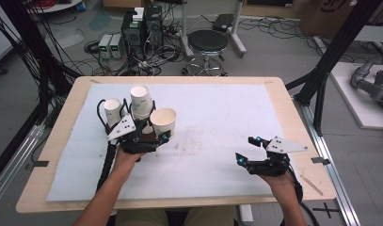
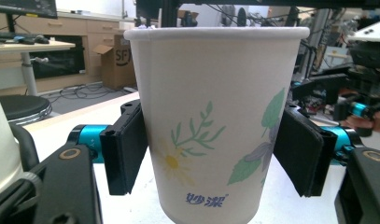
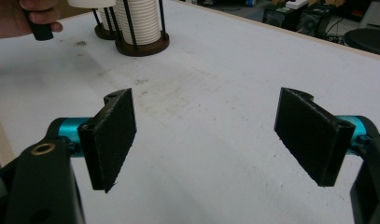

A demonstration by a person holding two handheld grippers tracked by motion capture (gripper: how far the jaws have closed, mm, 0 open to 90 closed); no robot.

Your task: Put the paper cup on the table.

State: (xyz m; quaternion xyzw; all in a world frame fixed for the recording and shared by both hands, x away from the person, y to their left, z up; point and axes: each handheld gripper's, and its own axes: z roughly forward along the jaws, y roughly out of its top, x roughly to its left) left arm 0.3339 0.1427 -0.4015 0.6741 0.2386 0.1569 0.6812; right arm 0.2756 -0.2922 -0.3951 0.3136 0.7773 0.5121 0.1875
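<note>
A white paper cup printed with a daisy and green leaves stands upright between the pads of my left gripper, which is shut on it. From above, that cup sits at the left-middle of the table, with my left gripper just behind it. Two stacks of white cups stand in dark wire holders right beside it. My right gripper rests open over the mat at the right front. Its jaws are wide apart with nothing between them.
A white mat covers most of the wooden table. The ribbed cup stack in its holder and a hand show far off in the right gripper view. A stool and computer boxes stand beyond the table.
</note>
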